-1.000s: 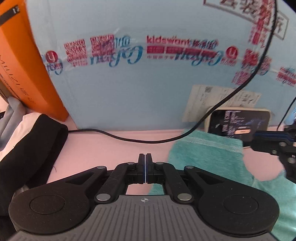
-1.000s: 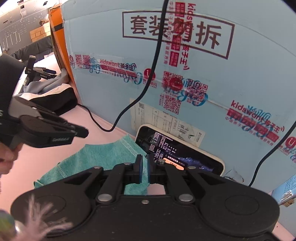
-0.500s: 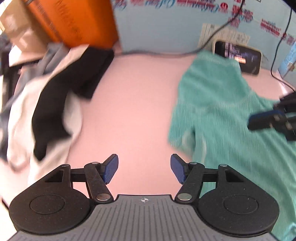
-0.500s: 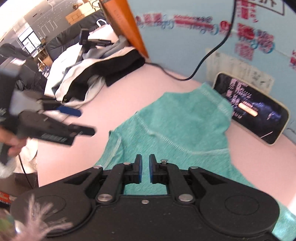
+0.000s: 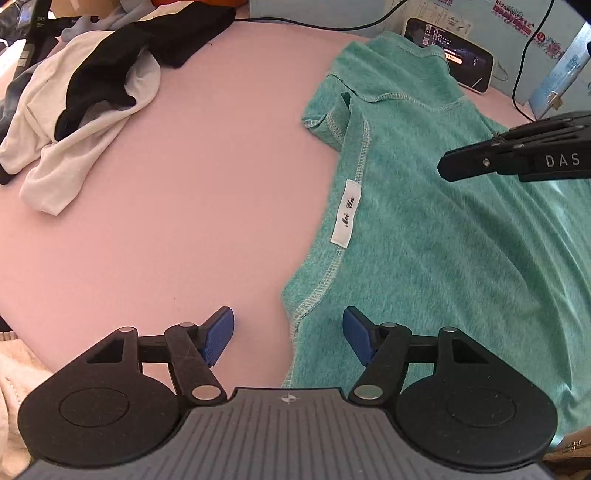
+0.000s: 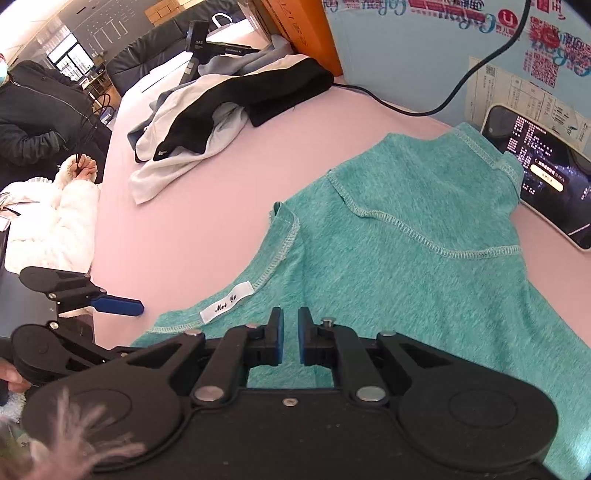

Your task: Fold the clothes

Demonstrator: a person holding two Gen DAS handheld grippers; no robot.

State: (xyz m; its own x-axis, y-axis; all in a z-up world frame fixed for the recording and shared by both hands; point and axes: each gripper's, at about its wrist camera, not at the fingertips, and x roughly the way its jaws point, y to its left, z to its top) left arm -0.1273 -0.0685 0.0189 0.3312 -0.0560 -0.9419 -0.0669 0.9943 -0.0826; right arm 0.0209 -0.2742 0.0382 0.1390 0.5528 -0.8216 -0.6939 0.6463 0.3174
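A teal knit top (image 5: 443, 240) lies spread on the pink table (image 5: 166, 240), inside out, with a white label (image 5: 346, 212) on its side seam. My left gripper (image 5: 288, 338) is open and points down at the top's near left edge. The seam runs between its blue pads without being pinched. In the right wrist view the same top (image 6: 406, 240) and label (image 6: 227, 304) lie below my right gripper (image 6: 290, 339). Its pads stand a narrow slit apart with nothing between them. The right gripper's fingertips (image 5: 448, 166) hover above the top's middle.
A pile of black, white and grey clothes (image 5: 92, 92) lies at the table's far left. A phone (image 6: 546, 177) leans on a blue carton (image 6: 406, 55) behind the top, with a black cable (image 5: 314, 24) alongside. A person in a dark jacket (image 6: 33, 110) sits at the left.
My left gripper went from shut to open and pulled back from the blue carton to the top's near edge. My right gripper tilted down over the top, still nearly closed.
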